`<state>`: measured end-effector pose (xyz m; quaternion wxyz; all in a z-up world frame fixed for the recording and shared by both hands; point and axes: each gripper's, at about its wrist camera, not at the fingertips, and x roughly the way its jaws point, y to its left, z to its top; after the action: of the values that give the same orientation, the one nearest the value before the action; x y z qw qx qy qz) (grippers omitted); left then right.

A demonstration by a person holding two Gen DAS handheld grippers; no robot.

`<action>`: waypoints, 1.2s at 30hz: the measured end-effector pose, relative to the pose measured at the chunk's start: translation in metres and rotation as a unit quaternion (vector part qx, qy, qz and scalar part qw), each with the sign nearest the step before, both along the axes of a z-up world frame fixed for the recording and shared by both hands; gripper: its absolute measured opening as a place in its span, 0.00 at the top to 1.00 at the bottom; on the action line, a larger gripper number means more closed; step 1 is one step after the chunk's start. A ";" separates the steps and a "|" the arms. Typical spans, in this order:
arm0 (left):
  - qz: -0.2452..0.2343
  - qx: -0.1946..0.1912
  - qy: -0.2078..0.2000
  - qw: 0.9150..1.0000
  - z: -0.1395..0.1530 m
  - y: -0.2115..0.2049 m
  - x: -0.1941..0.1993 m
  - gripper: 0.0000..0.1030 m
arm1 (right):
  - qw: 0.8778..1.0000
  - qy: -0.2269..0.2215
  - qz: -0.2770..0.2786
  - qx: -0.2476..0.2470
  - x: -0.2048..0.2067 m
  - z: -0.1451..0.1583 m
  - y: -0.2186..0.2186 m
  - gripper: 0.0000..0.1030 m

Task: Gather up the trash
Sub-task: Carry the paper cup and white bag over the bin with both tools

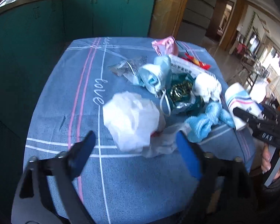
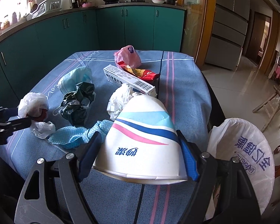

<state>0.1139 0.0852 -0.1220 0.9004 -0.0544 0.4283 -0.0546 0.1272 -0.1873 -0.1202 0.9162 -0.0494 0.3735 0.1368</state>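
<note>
Gripping the paper cup (image 2: 140,140), right gripper (image 2: 140,145) jaws pinch its sides, axis pointing forward, rim nearest the camera. Bin bag (image 2: 252,149) sits just right, printed "PHARMPLUS"-like text, mirrored. Left gripper (image 1: 134,143) jaws open, white plastic bag (image 1: 130,123) just ahead on the table (image 1: 65,112); cloth reads "love".

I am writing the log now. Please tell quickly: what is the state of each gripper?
Left gripper: open, holding nothing, jaws either side of a white plastic bag.
Right gripper: shut on a paper cup.
</note>
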 end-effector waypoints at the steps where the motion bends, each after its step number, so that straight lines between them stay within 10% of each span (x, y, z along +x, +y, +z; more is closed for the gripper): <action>1: -0.001 -0.011 0.004 1.000 0.000 0.002 0.003 0.13 | 1.000 0.001 -0.001 0.001 0.001 -0.001 0.000 0.25; 6: 0.014 -0.003 0.008 1.000 -0.005 0.001 0.016 0.16 | 1.000 0.008 -0.002 0.000 0.005 -0.005 0.002 0.25; 9: 0.011 0.002 0.014 1.000 -0.009 -0.004 0.018 0.47 | 1.000 0.004 0.000 -0.003 0.004 -0.004 0.004 0.25; 13: 0.006 0.015 0.001 1.000 -0.003 -0.012 0.013 0.60 | 1.000 -0.010 -0.003 -0.002 0.000 0.004 -0.003 0.25; 25: -0.052 0.001 -0.098 0.994 0.074 -0.060 0.001 0.61 | 0.989 -0.098 -0.110 0.009 -0.025 0.060 -0.094 0.25; 36: -0.251 -0.038 -0.082 0.964 0.071 -0.245 0.039 0.61 | 0.959 -0.102 -0.263 -0.008 -0.084 0.052 -0.219 0.25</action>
<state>0.1534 -0.1593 -0.0515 0.8872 0.0254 0.3502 -0.2992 0.0435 -0.4064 -0.0682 0.9525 0.0297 0.2791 -0.1178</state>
